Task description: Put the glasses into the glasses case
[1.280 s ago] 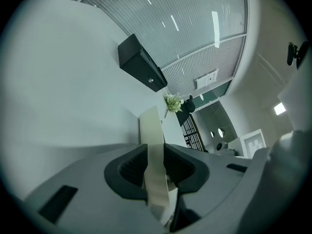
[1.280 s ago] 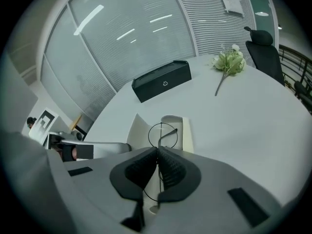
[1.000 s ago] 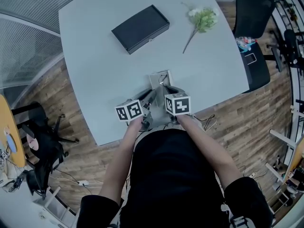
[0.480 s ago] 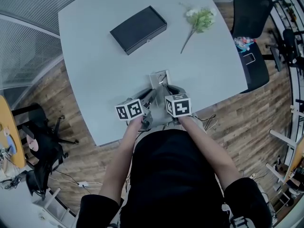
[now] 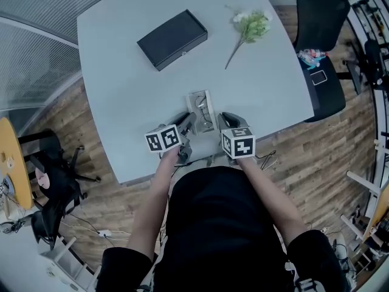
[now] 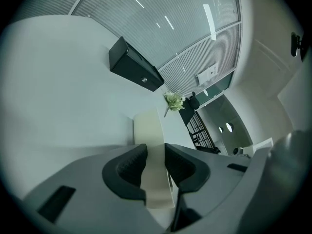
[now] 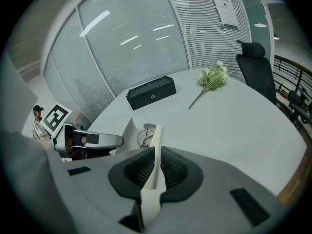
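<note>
2-handed hold on the cream glasses case [image 5: 193,98], open near the front edge of the white table [image 5: 134,90]. Clamped with the left gripper [image 5: 190,121] on the case's left flap, with jaws set narrow and pads against the cream panel on both sides; just eased open a little, with the flap between them. Pinched with the right gripper [image 5: 226,117] on the case's thin right wall, with jaws almost together and pads pressed flat against it. Inside the case, between the 2 raised sides: the glasses [image 7: 143,138], wire-rimmed, with 1 round lens plain in the right gripper view. Further back on the table, well apart from the case: 1 black box [image 5: 172,39], shut, and 1 green flower sprig [image 5: 249,25] to its right. Beyond the table's far right corner, on the wooden floor [image 5: 340,132]: 1 black office chair [image 5: 319,11].
</note>
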A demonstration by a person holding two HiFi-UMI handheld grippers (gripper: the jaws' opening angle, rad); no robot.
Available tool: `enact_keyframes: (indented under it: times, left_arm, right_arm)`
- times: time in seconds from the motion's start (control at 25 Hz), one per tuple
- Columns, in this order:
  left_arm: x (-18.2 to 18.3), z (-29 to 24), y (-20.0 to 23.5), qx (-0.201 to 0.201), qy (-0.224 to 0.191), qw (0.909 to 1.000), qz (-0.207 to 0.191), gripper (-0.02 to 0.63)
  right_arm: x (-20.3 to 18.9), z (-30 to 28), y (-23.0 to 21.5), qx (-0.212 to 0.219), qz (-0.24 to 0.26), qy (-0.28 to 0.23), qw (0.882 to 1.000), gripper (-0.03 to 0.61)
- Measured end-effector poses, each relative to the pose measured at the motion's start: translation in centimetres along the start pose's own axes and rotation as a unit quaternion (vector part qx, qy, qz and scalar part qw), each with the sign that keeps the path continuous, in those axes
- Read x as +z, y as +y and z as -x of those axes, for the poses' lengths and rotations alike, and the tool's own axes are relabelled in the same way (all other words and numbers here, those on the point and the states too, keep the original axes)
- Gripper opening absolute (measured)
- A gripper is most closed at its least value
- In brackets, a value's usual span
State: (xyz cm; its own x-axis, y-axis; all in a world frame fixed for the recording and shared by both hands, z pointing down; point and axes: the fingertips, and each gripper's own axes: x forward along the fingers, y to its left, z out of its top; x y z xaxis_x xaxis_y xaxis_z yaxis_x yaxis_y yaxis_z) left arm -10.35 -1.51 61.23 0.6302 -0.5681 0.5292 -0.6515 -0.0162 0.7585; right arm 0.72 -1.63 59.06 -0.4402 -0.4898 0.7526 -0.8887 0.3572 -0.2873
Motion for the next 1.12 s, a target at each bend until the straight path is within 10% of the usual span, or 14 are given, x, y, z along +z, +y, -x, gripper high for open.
enact_keyframes:
  times: [1.12]
  left_arm:
    - [-0.8, -2.3, -3.9, 0.161, -0.051, 0.9805, -0.1, 0.161]
  right_arm:
    - [-3.2, 7.9, -5.1, 0.059, 0.104, 0.012, 0.993, 0.046]
